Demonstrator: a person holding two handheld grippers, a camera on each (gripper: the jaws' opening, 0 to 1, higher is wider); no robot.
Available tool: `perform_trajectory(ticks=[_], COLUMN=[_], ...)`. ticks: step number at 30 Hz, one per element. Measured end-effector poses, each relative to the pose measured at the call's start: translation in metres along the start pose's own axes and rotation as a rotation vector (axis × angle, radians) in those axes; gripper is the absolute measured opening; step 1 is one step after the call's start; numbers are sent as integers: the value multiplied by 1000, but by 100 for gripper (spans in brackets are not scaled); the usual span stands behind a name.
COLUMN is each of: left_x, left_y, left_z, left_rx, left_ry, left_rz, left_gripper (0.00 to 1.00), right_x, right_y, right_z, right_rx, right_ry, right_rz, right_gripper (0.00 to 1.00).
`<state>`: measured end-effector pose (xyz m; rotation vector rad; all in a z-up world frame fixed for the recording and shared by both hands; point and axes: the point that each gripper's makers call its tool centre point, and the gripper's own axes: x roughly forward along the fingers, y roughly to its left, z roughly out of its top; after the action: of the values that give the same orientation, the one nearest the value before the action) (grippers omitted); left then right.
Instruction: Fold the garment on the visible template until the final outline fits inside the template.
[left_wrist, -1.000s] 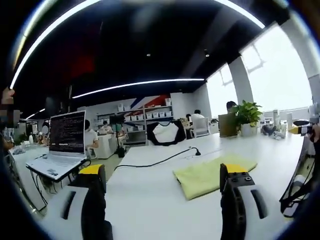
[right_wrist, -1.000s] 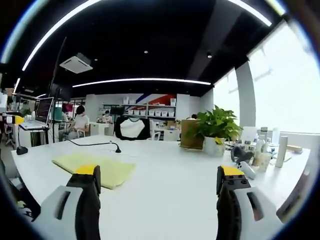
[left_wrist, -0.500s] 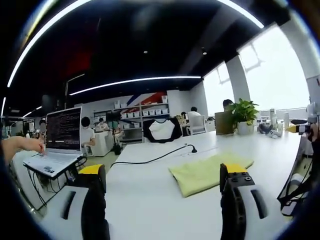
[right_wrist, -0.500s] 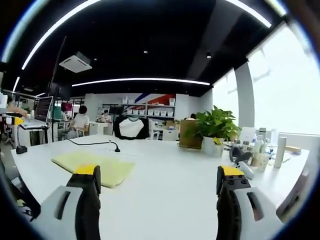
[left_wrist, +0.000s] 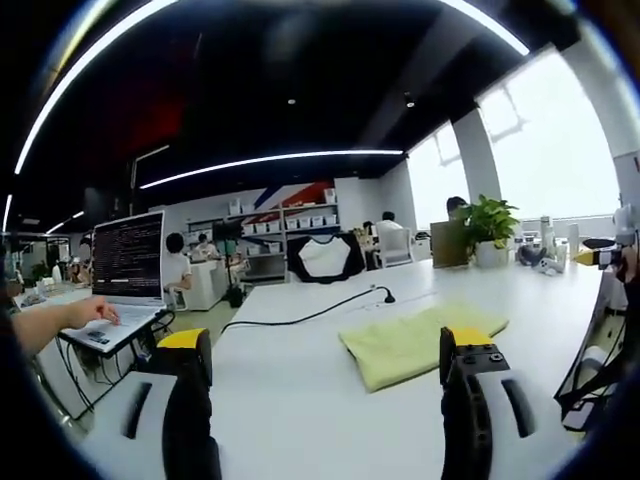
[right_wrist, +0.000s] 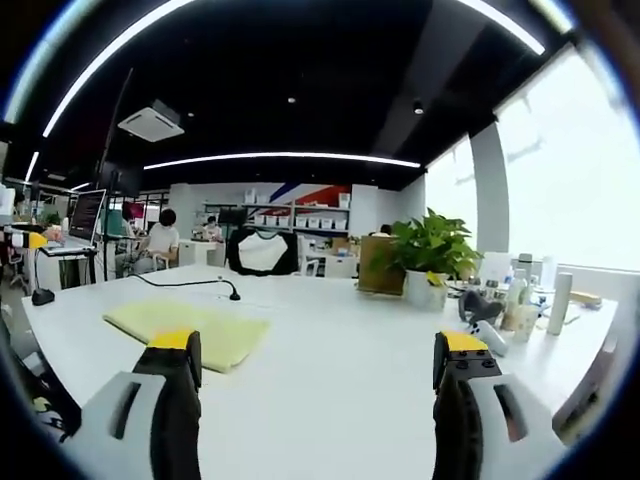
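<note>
Left gripper view showed the left gripper (left_wrist: 325, 375) held above a white table (left_wrist: 300, 400), its two jaws spread wide with nothing between them. A folded yellow garment (left_wrist: 410, 342) lay flat on the table just ahead of the right-hand jaw, whose yellow tip overlapped the cloth's near edge in the picture; whether it touched could not be told. A black cable (left_wrist: 305, 318) ran across the table beyond the garment, ending in a plug. To the far left of the jaws, a person's hand (left_wrist: 92, 312) rested on an open laptop (left_wrist: 125, 275). A potted plant (left_wrist: 490, 232) stood well ahead and to the right.

Right gripper view showed the right gripper (right_wrist: 315, 375) likewise parted and empty over the same table (right_wrist: 340, 360). The garment (right_wrist: 190, 325) lay ahead of the left-hand jaw, close to its tip. The cable (right_wrist: 190, 284) lay just behind the cloth. The plant (right_wrist: 430, 255) stood ahead and to the right, with bottles and small items (right_wrist: 515, 305) beside it. A seated person (right_wrist: 155, 245) was visible far off at left.
</note>
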<state>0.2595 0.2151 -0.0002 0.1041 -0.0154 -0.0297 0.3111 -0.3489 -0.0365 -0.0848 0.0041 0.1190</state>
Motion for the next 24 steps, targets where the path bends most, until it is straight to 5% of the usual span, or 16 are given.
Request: perform_trajectory(ticks=[24], left_x=[-2], left_y=[8], left_z=[0], left_rx=[-7], left_ry=[-1], left_rz=[12], left_gripper=[100], right_x=[-1], right_y=[4], right_z=[-1], right_rx=[-6], right_ry=[8], right_rz=[5], right_gripper=[99])
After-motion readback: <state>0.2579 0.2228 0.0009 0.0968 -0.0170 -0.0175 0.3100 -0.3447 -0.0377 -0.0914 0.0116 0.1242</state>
